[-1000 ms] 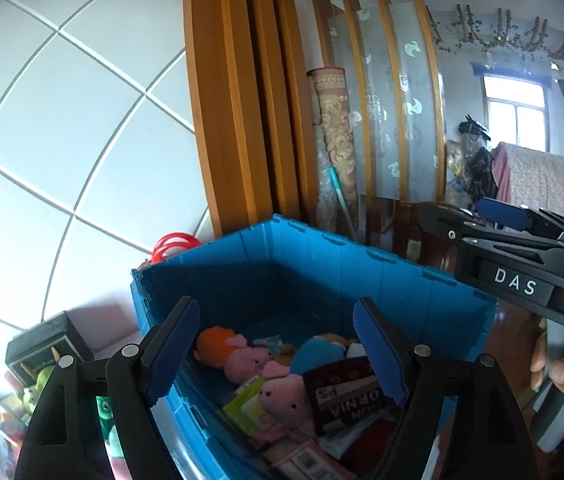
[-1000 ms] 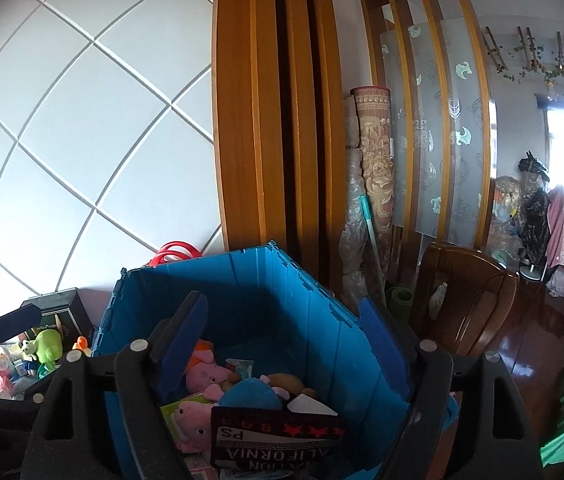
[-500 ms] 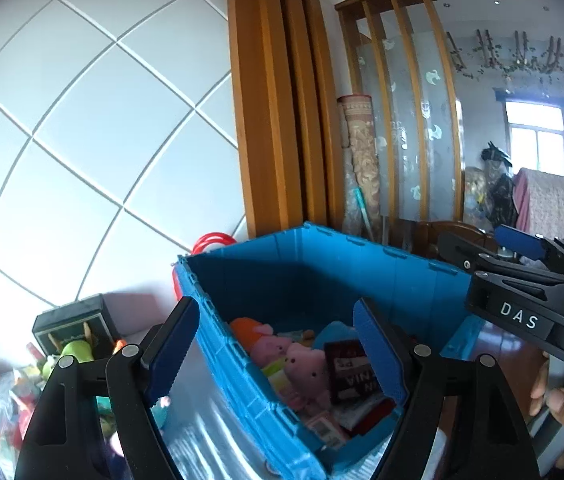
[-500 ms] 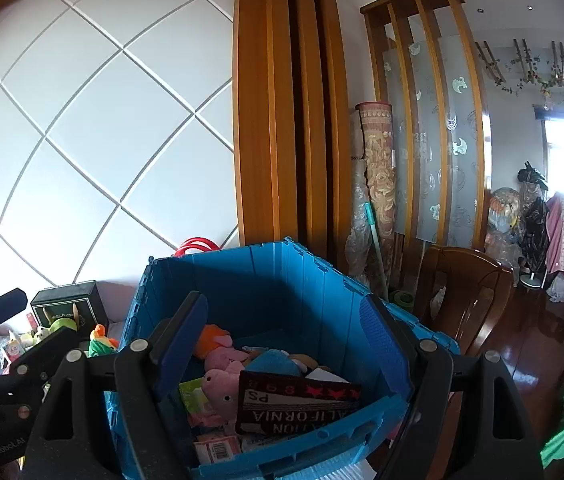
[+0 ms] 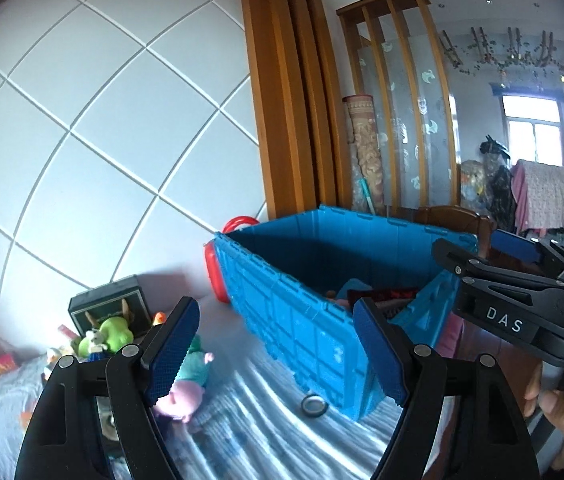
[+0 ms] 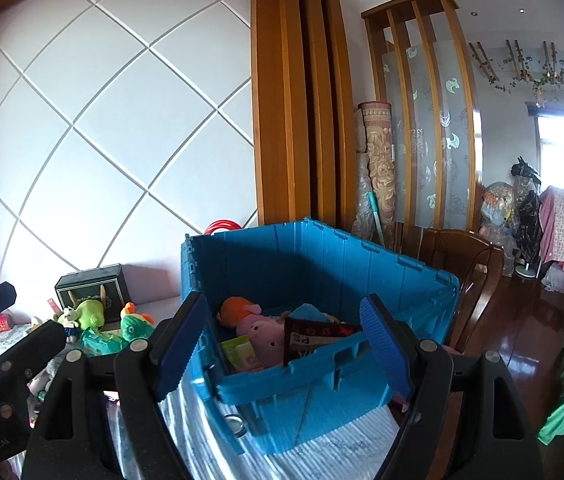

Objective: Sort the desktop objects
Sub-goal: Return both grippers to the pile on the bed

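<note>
Left tongs (image 5: pixel 275 350) stand wide open, with nothing between the ribbed blue pads and nothing touched; seen past them are the striped cloth of the table (image 5: pixel 249 432) and the long side wall of the blue crate (image 5: pixel 294 320). Right tongs (image 6: pixel 282 348) are likewise wide open and empty, their pads framing the near end of the same crate (image 6: pixel 322 380) without contact. A person's hand (image 5: pixel 562 408) grips the handle of the right tongs at the right edge of the left wrist view. The crate is an open, ribbed plastic bin standing on the table near the white panelled wall; inside it lie a pink pig plush (image 6: pixel 267 334), an orange-haired plush (image 6: pixel 237 308), a blue soft item and a dark printed packet (image 6: pixel 314 332). Outside the crate, on the table to its left, lies another pig plush in a teal dress (image 5: pixel 185 380), partly hidden by the left pad. Further back stand a green toy (image 6: pixel 89 310), a green-and-orange plush (image 6: pixel 133 322) and a dark box (image 6: pixel 89 284) against the wall. A small metal ring (image 5: pixel 314 404) lies on the cloth just beside the crate's near corner. A red hoop (image 5: pixel 237 222) shows behind the crate.
</note>
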Motion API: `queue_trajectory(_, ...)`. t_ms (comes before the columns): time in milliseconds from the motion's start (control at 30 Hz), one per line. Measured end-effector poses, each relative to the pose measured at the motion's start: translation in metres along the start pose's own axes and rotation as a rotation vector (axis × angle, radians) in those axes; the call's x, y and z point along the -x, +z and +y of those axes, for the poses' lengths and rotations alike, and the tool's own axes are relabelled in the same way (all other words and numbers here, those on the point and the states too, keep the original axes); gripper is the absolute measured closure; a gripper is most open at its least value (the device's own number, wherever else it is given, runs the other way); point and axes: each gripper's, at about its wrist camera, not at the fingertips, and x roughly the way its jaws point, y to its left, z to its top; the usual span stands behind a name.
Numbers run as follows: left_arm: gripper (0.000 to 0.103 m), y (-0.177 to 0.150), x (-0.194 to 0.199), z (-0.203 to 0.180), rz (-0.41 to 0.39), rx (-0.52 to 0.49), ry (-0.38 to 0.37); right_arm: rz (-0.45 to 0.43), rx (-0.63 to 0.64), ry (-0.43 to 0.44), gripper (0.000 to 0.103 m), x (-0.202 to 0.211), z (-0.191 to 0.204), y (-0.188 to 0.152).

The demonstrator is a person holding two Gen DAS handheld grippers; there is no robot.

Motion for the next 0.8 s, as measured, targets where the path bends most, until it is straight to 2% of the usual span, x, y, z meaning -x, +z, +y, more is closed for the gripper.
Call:
queue_trajectory(333, 0.023, -0.053, 0.073, 0.062, 0.029, 0.031, 0.075, 0.023, 0.040, 0.040, 0.024, 0.056, 0.080, -0.035)
queue_trajectory(800, 0.023, -0.099, 0.104, 0.127, 0.111, 0.092, 0.263, 0.100, 0.105, 0.212, 0.024, 0.051, 0.159, -0.069)
